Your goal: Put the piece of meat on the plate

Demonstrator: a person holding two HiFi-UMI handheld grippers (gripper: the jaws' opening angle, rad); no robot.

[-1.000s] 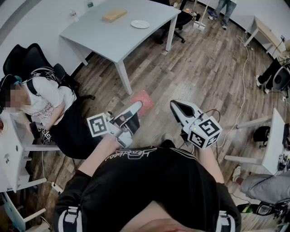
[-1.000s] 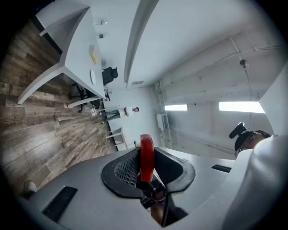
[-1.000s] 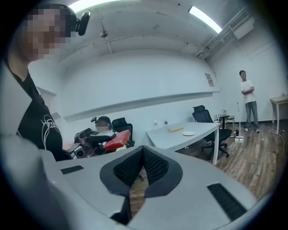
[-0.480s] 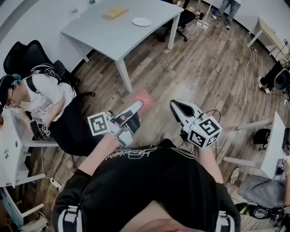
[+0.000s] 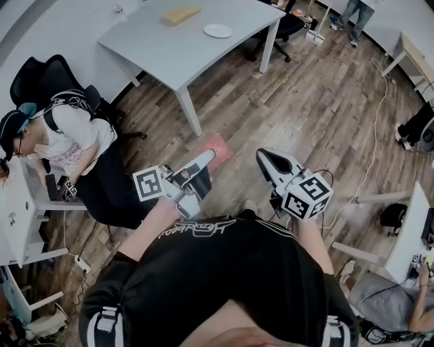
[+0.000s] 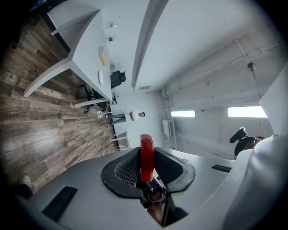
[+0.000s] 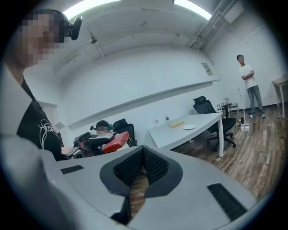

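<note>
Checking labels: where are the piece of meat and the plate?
piece of meat (image 6: 147, 157): left gripper view, middle of its red edge.
plate (image 5: 218, 30): head view, centre of the dish.

Open wooden floor (image 5: 291, 115) straight ahead, up to the grey table (image 5: 169, 47) and its leg (image 5: 190, 112). Table top mostly bare beside plate (image 5: 218, 30) and yellow block (image 5: 180, 13). Hemmed in at left by a seated person (image 5: 74, 142) and a white desk (image 5: 13, 217), at right by another desk (image 5: 410, 220); office chair (image 5: 285, 27) beyond the table.

Red flat meat slab (image 5: 215, 147) clamped edge-on in left hand-held gripper (image 5: 203, 160); white round plate (image 5: 218, 30) on grey table (image 5: 169, 51), well apart.
</note>
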